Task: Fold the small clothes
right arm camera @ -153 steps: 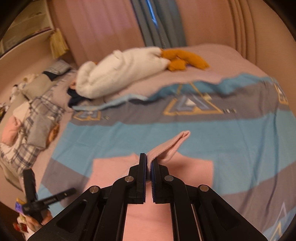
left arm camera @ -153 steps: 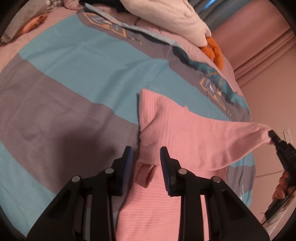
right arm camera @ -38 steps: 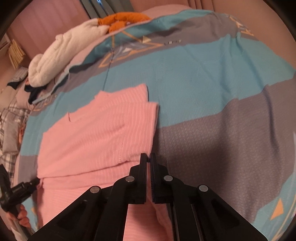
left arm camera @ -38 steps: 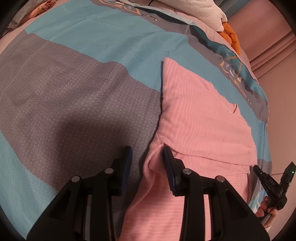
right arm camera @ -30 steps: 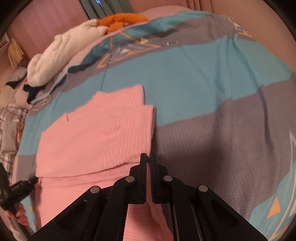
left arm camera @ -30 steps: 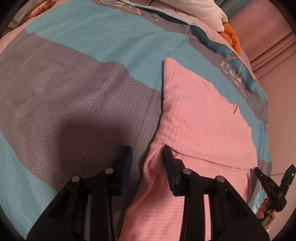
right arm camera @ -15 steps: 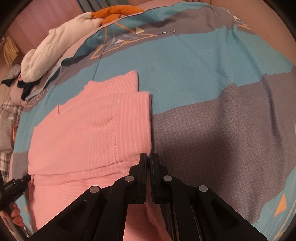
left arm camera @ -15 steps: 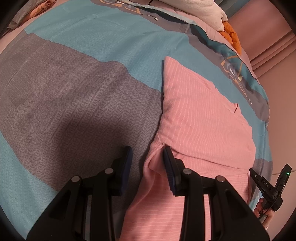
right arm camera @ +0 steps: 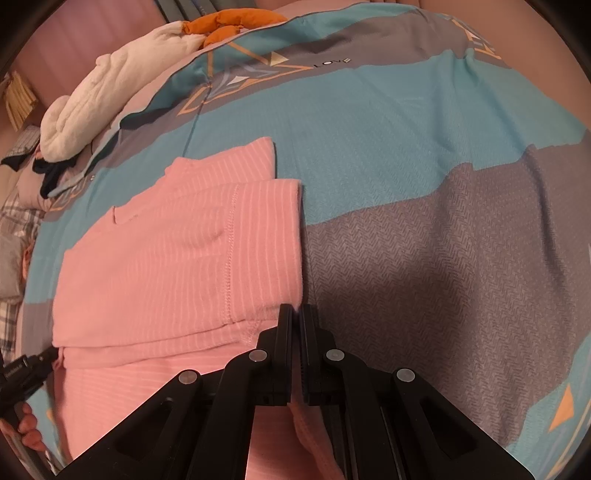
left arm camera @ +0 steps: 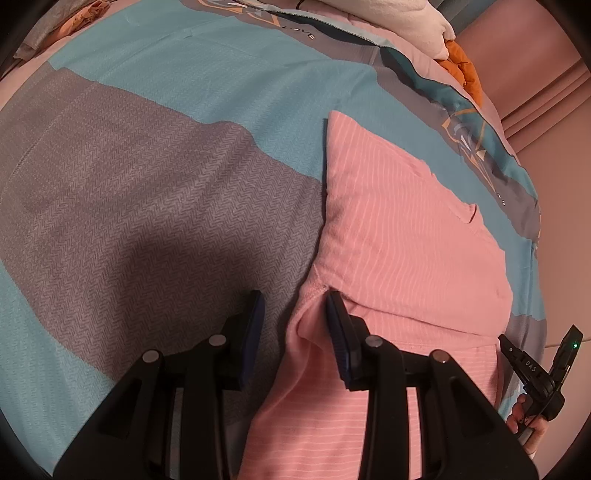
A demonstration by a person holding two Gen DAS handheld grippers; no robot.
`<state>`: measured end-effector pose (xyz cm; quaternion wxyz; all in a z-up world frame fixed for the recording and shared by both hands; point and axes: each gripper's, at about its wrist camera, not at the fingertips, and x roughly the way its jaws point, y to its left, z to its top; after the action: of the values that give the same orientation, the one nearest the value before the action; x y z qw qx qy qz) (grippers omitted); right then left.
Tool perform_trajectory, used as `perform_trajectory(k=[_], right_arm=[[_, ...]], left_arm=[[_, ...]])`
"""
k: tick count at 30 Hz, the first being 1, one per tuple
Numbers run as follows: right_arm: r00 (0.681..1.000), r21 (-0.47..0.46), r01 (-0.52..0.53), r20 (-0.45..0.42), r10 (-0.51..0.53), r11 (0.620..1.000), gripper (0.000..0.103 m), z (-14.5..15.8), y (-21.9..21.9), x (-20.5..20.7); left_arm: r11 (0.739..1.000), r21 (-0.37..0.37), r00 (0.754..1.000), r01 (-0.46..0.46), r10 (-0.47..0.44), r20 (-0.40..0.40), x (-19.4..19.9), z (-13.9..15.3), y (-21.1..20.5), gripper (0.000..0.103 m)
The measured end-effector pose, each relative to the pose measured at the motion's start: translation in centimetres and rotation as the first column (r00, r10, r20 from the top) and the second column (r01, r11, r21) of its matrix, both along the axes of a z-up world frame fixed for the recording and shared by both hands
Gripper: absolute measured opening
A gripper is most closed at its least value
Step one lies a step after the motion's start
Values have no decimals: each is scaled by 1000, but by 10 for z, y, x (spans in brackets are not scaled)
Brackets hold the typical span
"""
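A pink striped shirt lies on the bed with both sleeves folded in over its body; it also shows in the right wrist view. My left gripper is open, with the shirt's left edge bunched up between its jaws. My right gripper is shut at the shirt's right edge, with a sliver of pink cloth at its tips. Each gripper shows at the far edge of the other's view, the right gripper and the left gripper.
The bedspread has teal and grey bands. A white fluffy blanket and an orange cloth lie at the head of the bed. Plaid and dark clothes are piled at the left.
The sleeve the right gripper held up is now laid flat across the shirt. Both grippers have come down to the shirt's side edges. In the last second little has moved.
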<state>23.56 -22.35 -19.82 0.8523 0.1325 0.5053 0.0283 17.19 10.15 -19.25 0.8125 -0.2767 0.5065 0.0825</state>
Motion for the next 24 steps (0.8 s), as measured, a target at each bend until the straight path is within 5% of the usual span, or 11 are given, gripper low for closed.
perform_trajectory(k=[16, 18, 20, 23, 24], right_arm=[[998, -57, 26, 54, -23, 998, 4, 23, 3, -14], [995, -87, 17, 100, -8, 996, 4, 39, 6, -23], [990, -112, 9, 141, 7, 994, 5, 53, 8, -31], [976, -126, 8, 215, 19, 992, 9, 76, 12, -48], [973, -122, 4, 231, 24, 993, 19, 81, 13, -52]], left_arm=[[999, 29, 998, 34, -35, 51, -21, 24, -16, 34], [999, 12, 995, 48, -49, 83, -27, 35, -18, 41], [998, 14, 992, 62, -63, 108, -35, 47, -22, 61], [996, 38, 981, 87, -92, 169, -51, 65, -29, 66], [994, 44, 978, 96, -102, 182, -56, 69, -31, 69]])
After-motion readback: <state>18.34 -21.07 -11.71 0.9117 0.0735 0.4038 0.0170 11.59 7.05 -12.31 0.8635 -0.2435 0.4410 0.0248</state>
